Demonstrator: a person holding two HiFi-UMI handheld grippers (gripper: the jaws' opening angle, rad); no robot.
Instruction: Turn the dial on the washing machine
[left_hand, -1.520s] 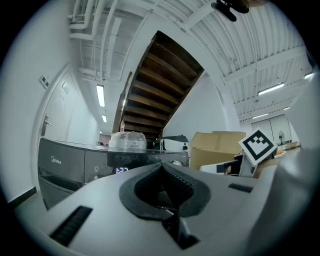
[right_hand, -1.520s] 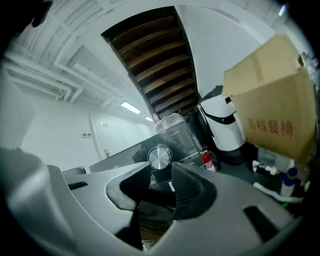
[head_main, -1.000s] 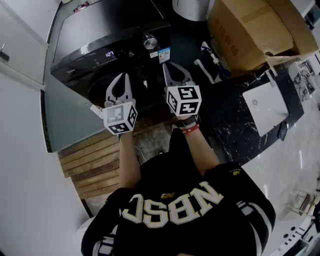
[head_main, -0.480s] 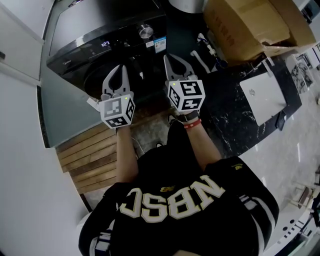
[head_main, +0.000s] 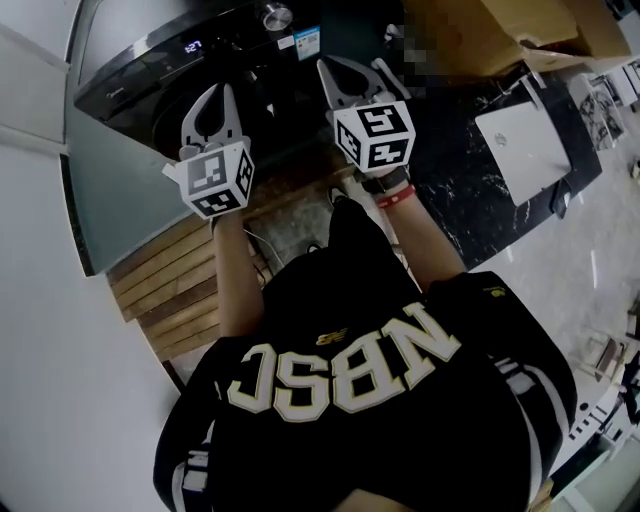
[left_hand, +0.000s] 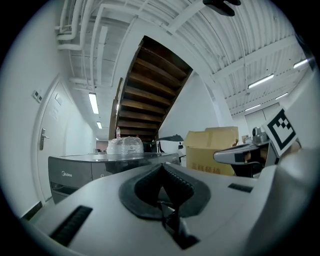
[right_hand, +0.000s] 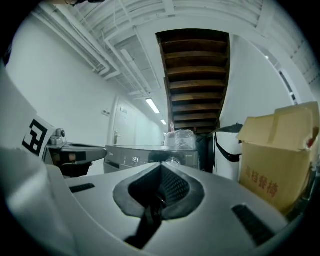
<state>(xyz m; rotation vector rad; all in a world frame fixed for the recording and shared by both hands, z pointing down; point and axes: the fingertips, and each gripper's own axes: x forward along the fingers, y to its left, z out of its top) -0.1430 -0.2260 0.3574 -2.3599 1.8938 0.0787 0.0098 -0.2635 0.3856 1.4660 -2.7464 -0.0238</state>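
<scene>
The dark washing machine (head_main: 140, 75) stands at the top of the head view, with its lit display (head_main: 193, 46) and silver dial (head_main: 277, 15) on the front panel. My right gripper (head_main: 337, 67) is shut and empty. It is level, just below and right of the dial and apart from it. In the right gripper view the dial (right_hand: 172, 162) shows just past the closed jaw tips of the right gripper (right_hand: 161, 169). My left gripper (head_main: 216, 93) is also shut and empty, in front of the machine's door, below the display. The left gripper (left_hand: 161, 169) looks over the machine (left_hand: 75, 172).
A big cardboard box (head_main: 480, 40) sits right of the machine, and a white flat device (head_main: 522, 140) lies on the dark marble floor. Wooden slats (head_main: 160, 290) lie at the left. A plastic-wrapped bundle (right_hand: 181, 138) rests on the machine's top beside a white appliance (right_hand: 227, 150).
Both grippers have risen and now sit nearer the machine's control panel. The head view has shifted so the machine lies closer to the top edge.
</scene>
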